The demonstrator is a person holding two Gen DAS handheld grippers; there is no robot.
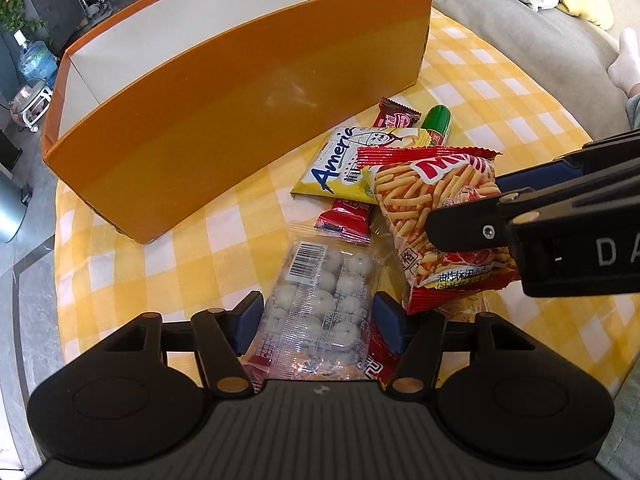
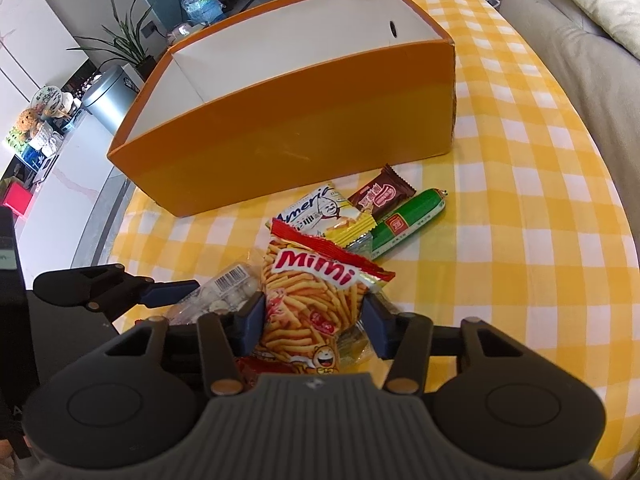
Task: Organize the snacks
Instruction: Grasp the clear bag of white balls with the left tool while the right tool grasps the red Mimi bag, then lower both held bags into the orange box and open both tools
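An orange box (image 1: 224, 132) with a white inside stands on the yellow checked tablecloth; it also shows in the right wrist view (image 2: 304, 144). Snacks lie in front of it. My left gripper (image 1: 318, 320) is closed on a clear pack of white balls (image 1: 320, 296). My right gripper (image 2: 314, 322) is closed on the red Mimi fries bag (image 2: 312, 304), which also shows in the left wrist view (image 1: 436, 208). A yellow Ameria bag (image 1: 352, 164), a brown wafer bar (image 2: 380, 196), a green sausage (image 2: 412, 220) and a red bar (image 1: 346, 220) lie loose.
A grey sofa (image 2: 592, 80) with cushions runs along the right side. A water bottle (image 2: 200, 0), a grey bin (image 2: 108, 96) and plants (image 2: 124, 44) stand on the floor beyond the table's left edge.
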